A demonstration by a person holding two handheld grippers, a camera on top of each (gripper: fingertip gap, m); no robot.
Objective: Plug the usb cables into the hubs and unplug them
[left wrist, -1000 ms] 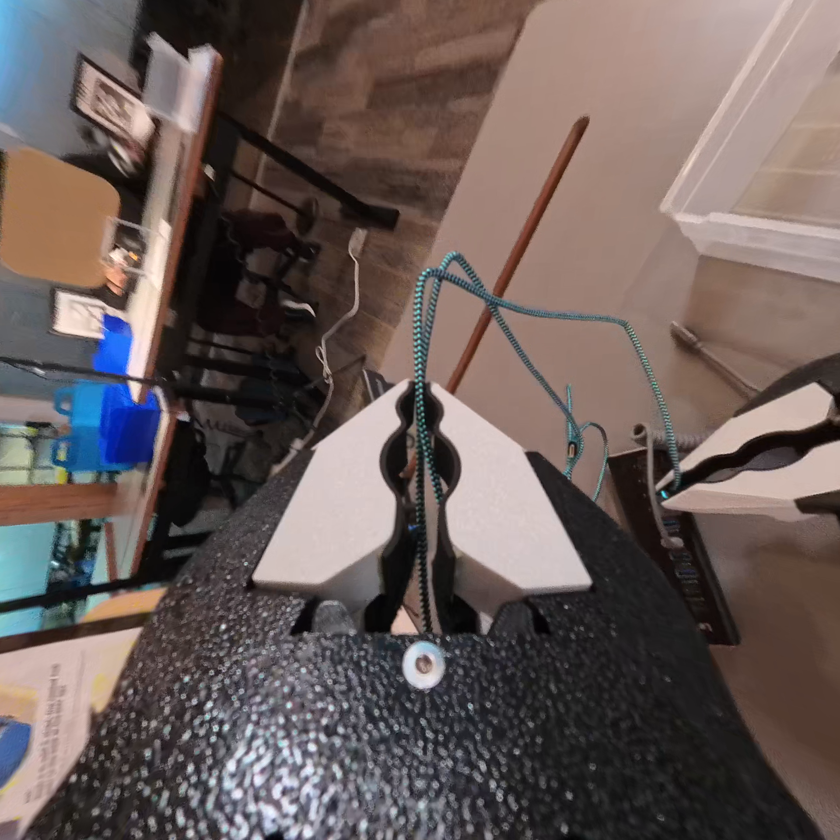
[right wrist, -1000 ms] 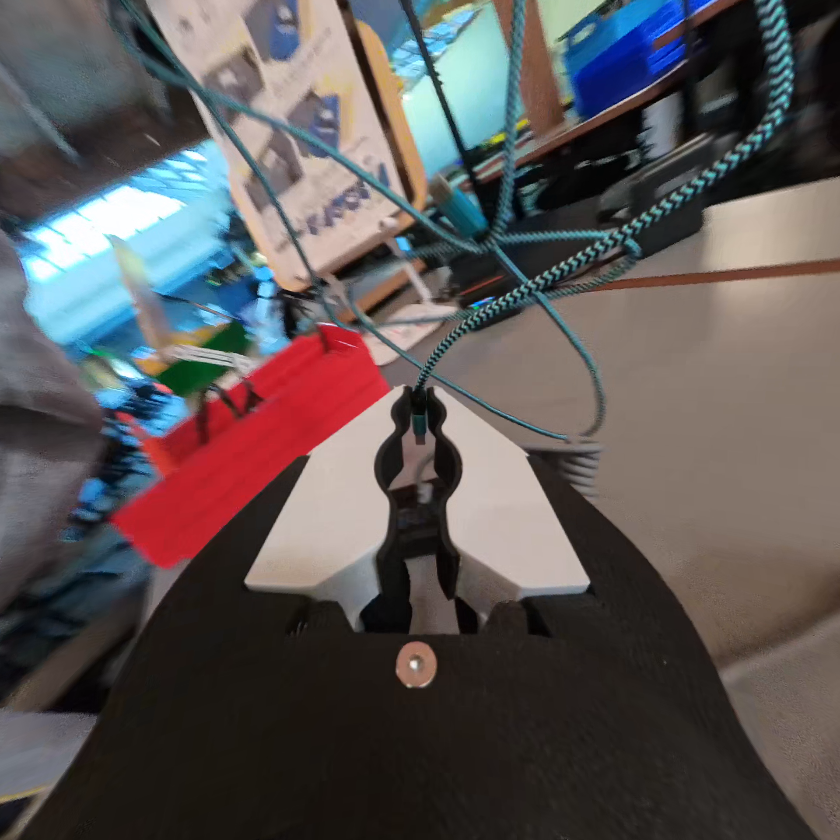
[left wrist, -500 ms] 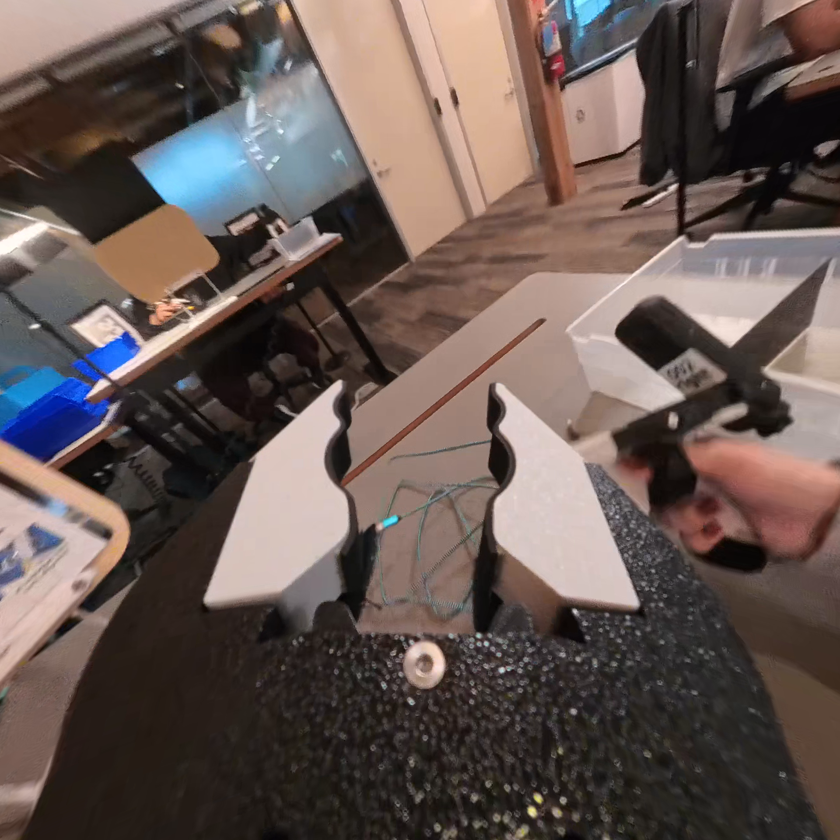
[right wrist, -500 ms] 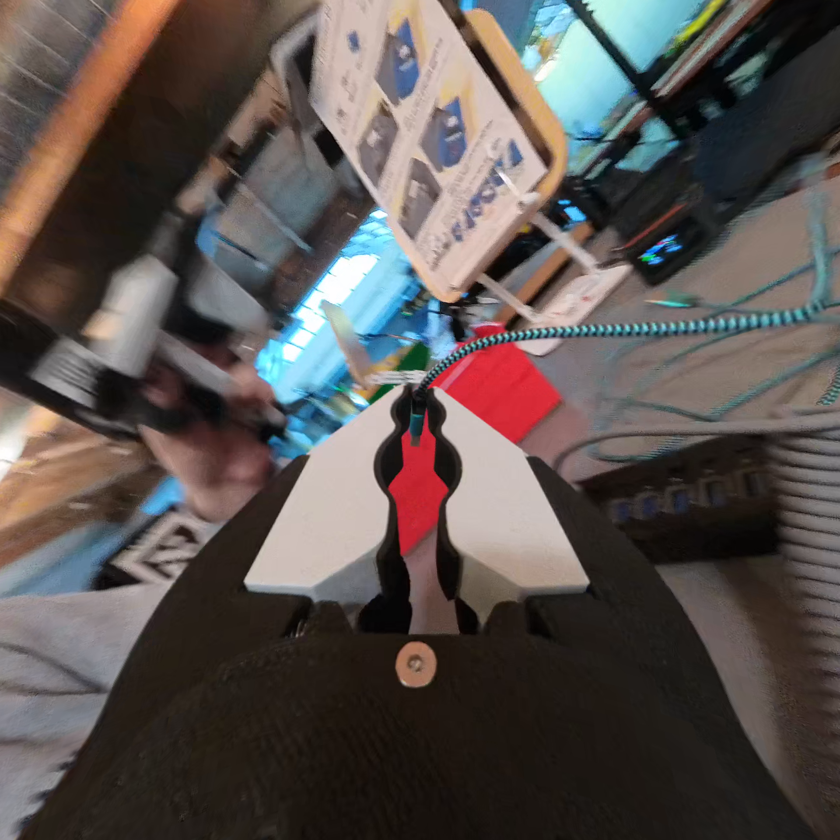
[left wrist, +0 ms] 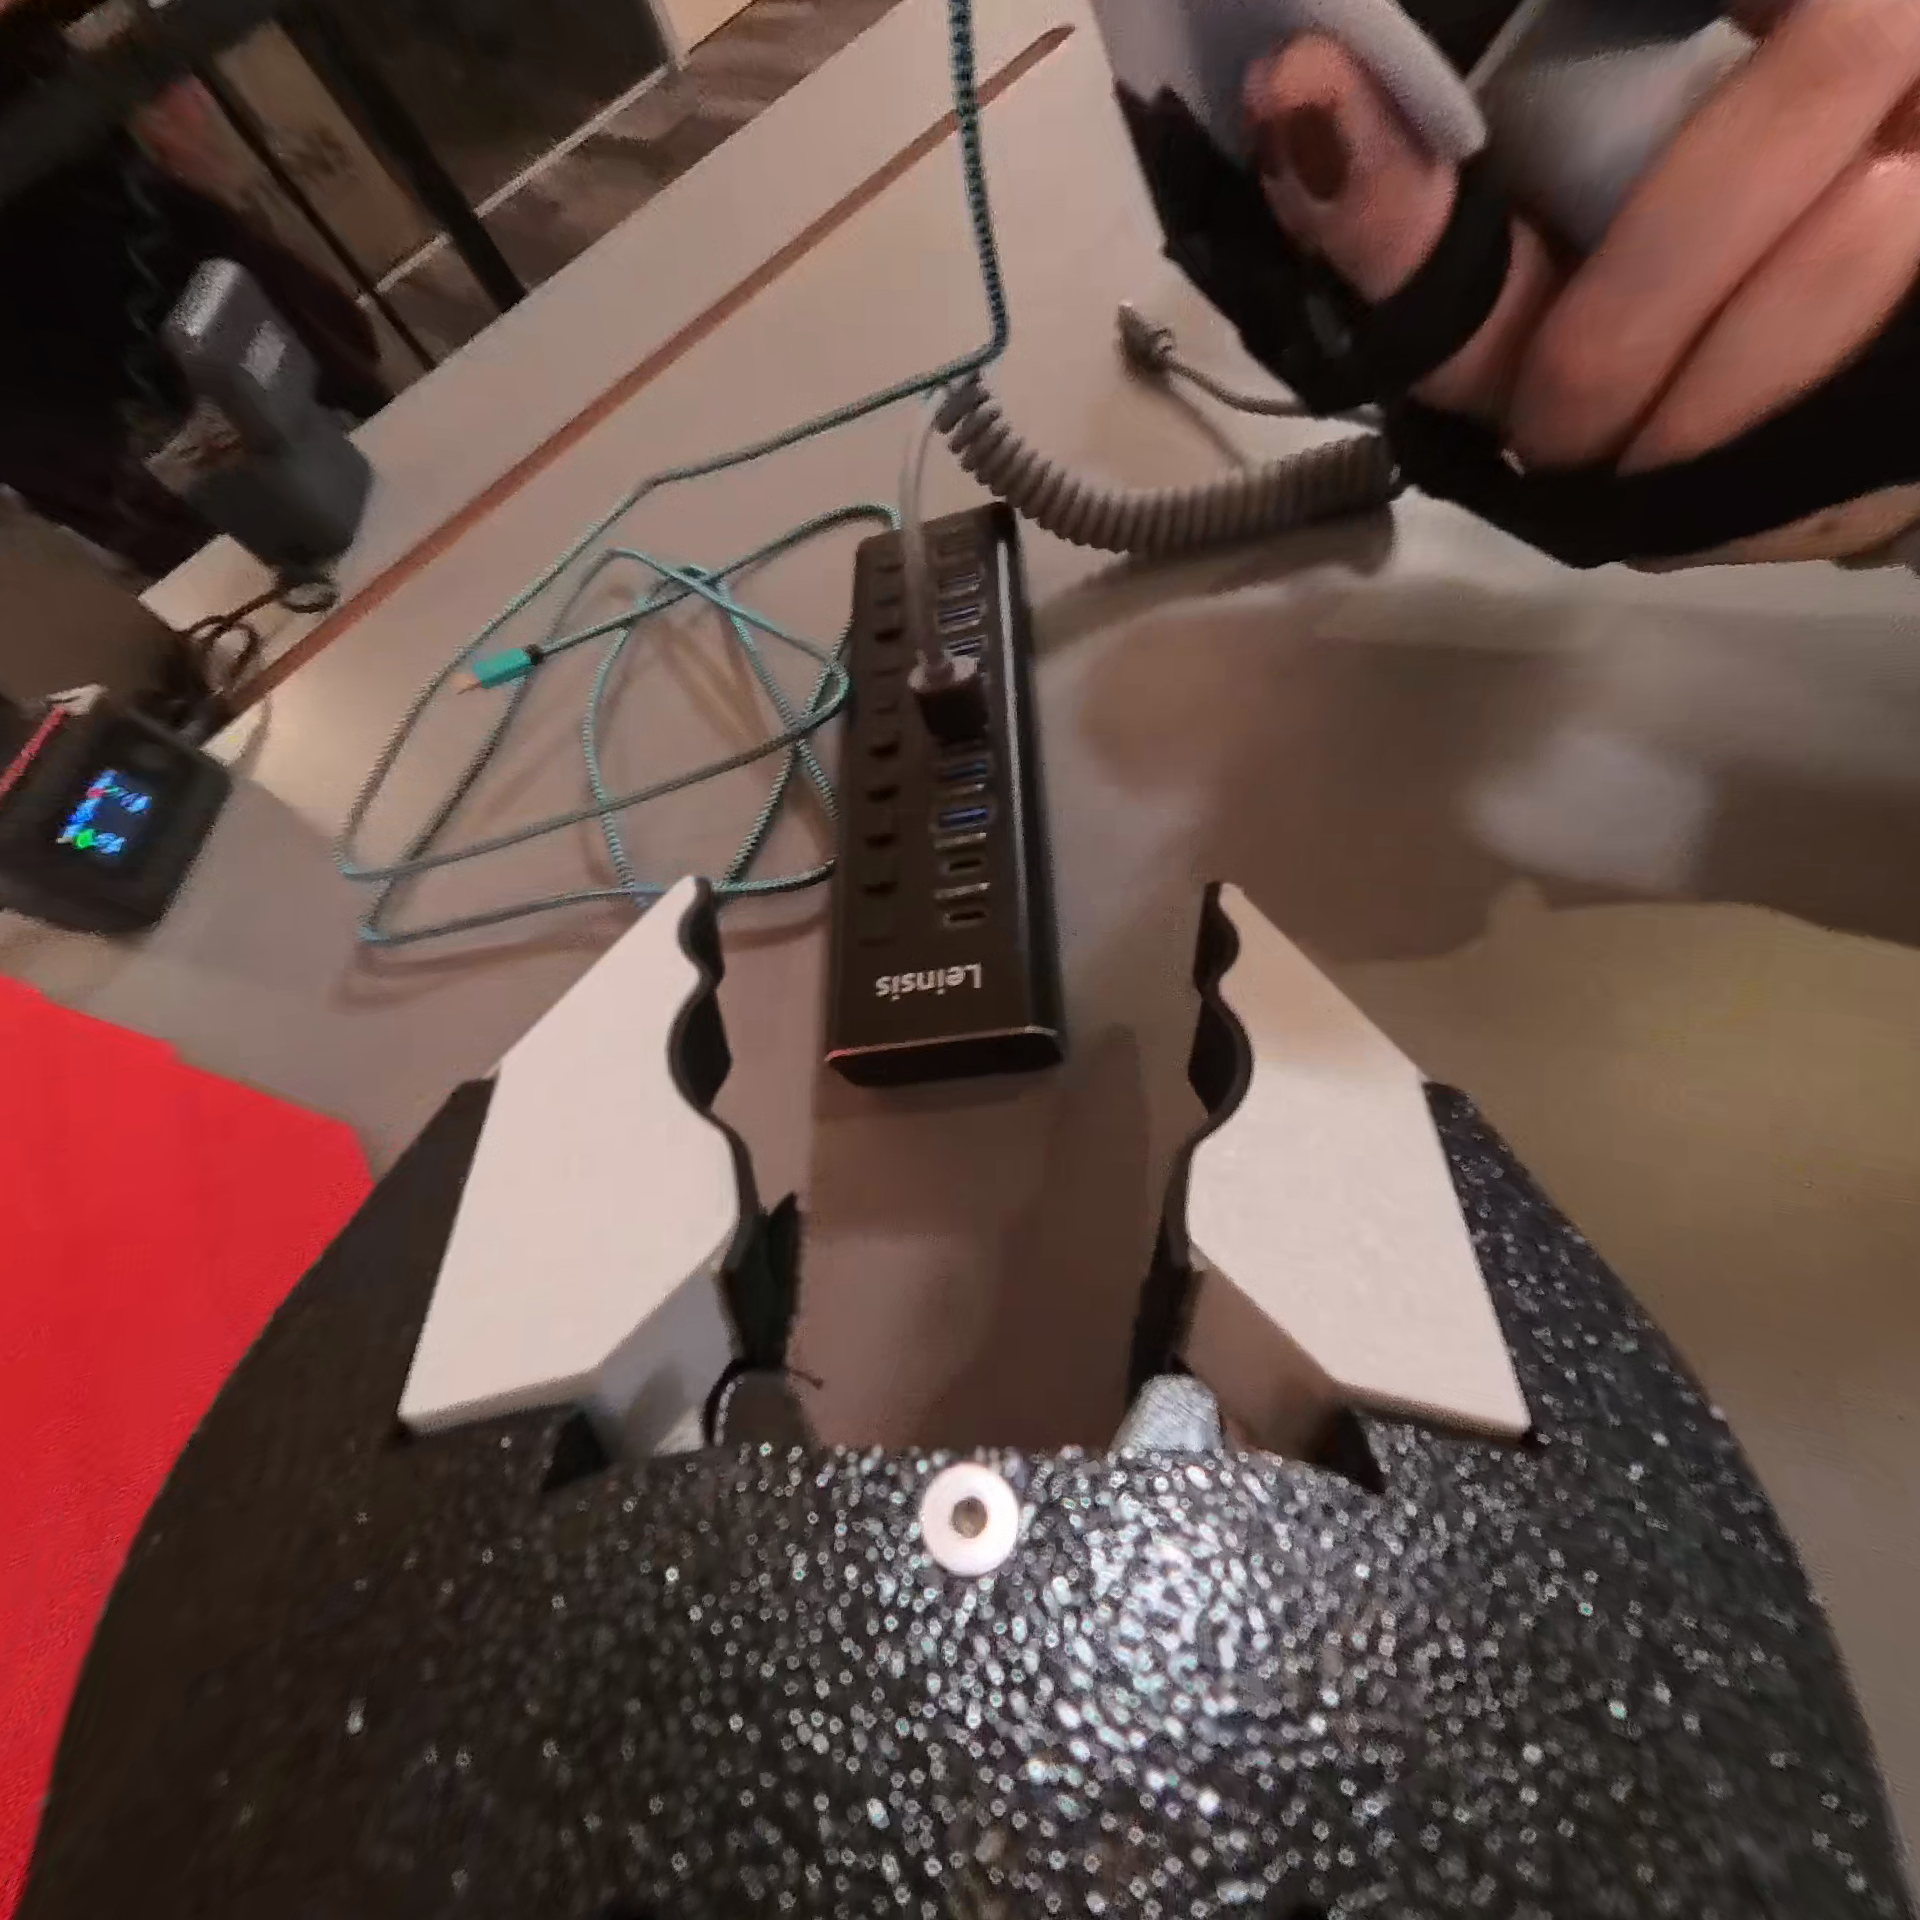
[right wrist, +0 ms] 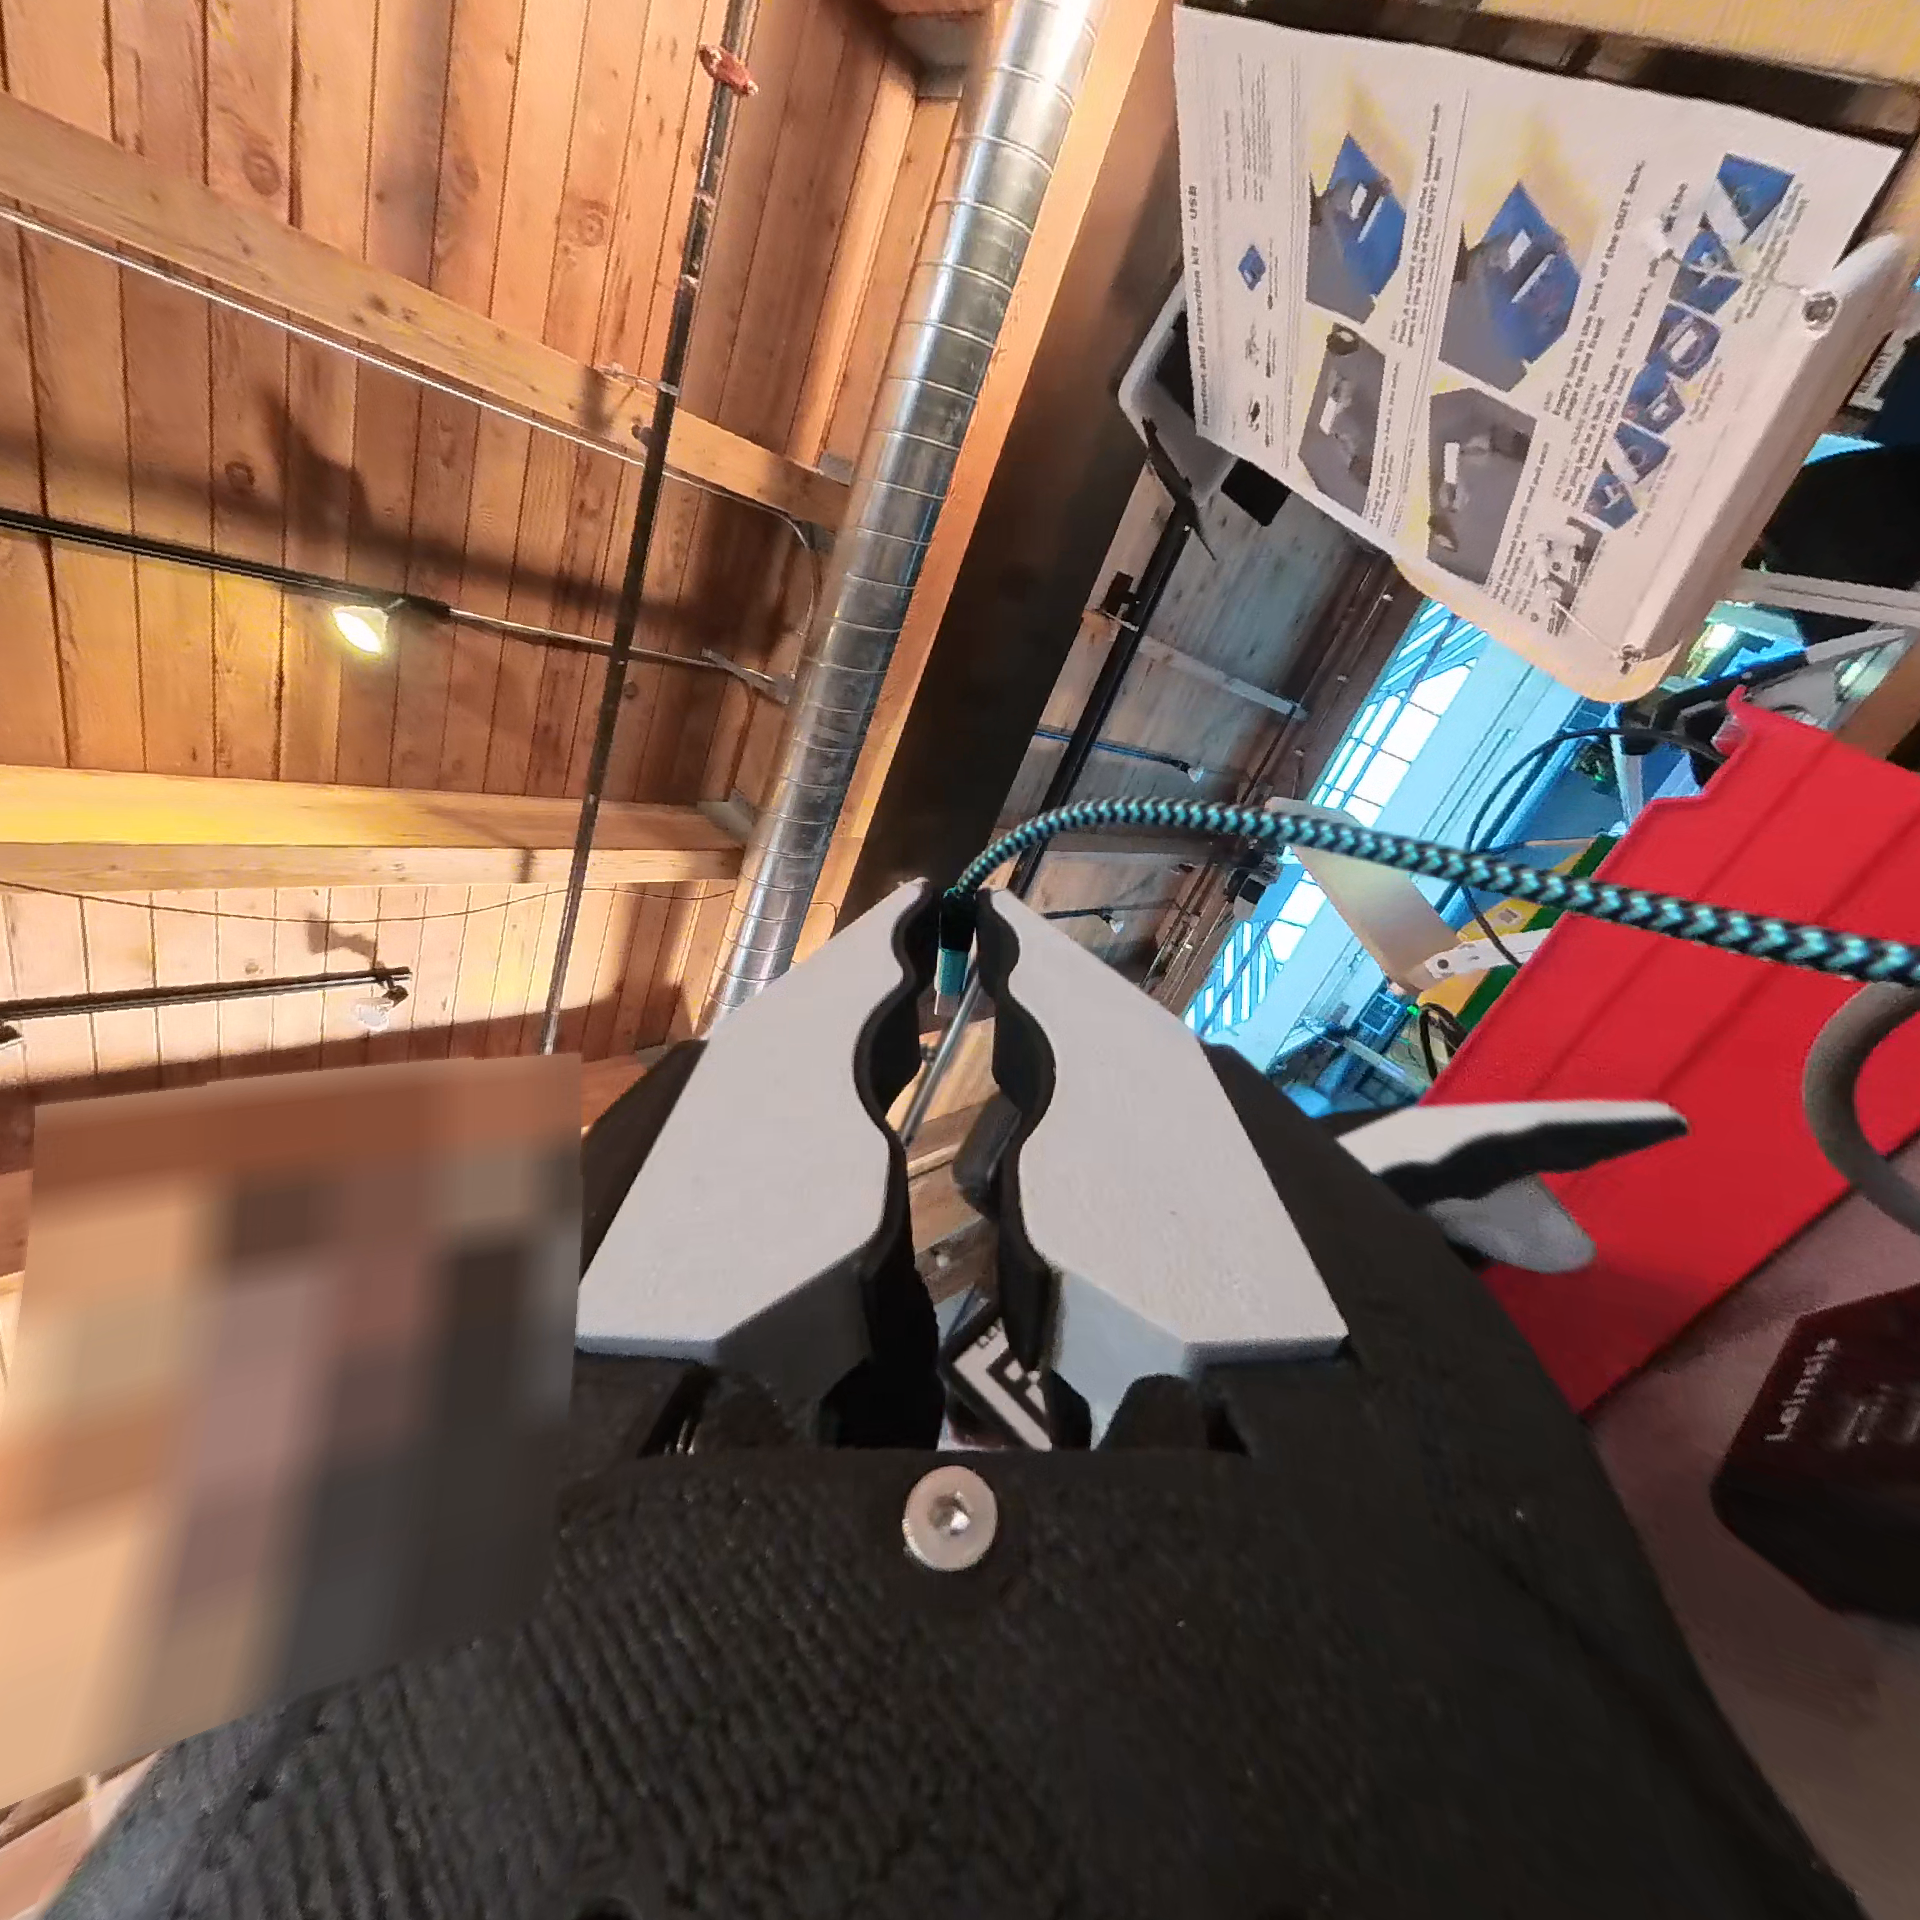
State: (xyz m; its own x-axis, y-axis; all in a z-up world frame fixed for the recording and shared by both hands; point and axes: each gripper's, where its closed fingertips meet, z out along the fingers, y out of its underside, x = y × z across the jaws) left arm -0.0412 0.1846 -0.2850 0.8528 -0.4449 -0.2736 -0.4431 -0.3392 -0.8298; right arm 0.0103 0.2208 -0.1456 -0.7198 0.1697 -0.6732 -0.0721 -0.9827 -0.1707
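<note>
A black USB hub (left wrist: 940, 821) lies on the beige table just beyond my left gripper (left wrist: 956, 914), which is open and empty above its near end. A black plug (left wrist: 948, 694) on a grey coiled cable (left wrist: 1122, 499) sits in one of the hub's ports. A teal braided cable (left wrist: 623, 727) lies looped left of the hub, its free teal plug (left wrist: 497, 670) on the table. My right gripper (right wrist: 954, 914) is tilted up toward the ceiling and shut on the teal plug (right wrist: 954, 956) of the braided cable (right wrist: 1455, 868). The hub's end (right wrist: 1829, 1455) shows at lower right.
A red bin (left wrist: 135, 1299) is at the left; it also shows in the right wrist view (right wrist: 1704, 1039). A small black device with a lit screen (left wrist: 104, 816) sits left of the cable. A hand holding the right gripper's handle (left wrist: 1621, 270) is at upper right. An instruction sheet (right wrist: 1507, 312) hangs above. The tips of one gripper are about 15 cm away from the tips of the other. To reach the black USB hub (left wrist: 940, 821) in a straight line is about 4 cm for my left fingers, about 15 cm for my right.
My left gripper let go of the braided cable, opened, and swung down over the hub. My right gripper, still shut on the teal plug, rotated upward to face the ceiling.
</note>
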